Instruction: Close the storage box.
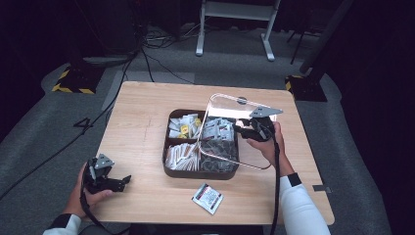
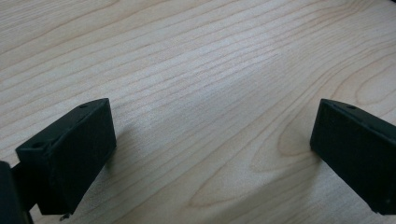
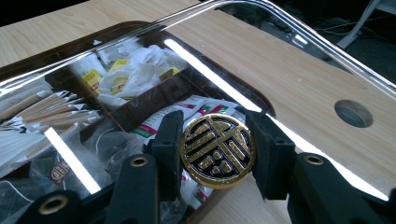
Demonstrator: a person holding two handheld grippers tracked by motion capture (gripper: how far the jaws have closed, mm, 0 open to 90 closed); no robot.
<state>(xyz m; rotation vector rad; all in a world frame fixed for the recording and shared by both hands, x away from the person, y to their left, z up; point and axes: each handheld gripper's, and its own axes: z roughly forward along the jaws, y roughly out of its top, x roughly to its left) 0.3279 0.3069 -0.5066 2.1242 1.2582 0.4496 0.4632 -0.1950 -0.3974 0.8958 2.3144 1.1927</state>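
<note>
The clear lid (image 1: 230, 128) hangs tilted over the box's (image 1: 172, 167) right half, its round gold knob (image 3: 217, 150) clamped between the right gripper (image 3: 217, 154) pads. The left gripper (image 2: 212, 149) gapes wide and empty over bare worktop (image 2: 196, 60).

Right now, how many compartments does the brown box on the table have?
4: back left with white and yellow sachets, back right with packets, front left with paper sticks, front right with dark bags under the clear lid.
</note>
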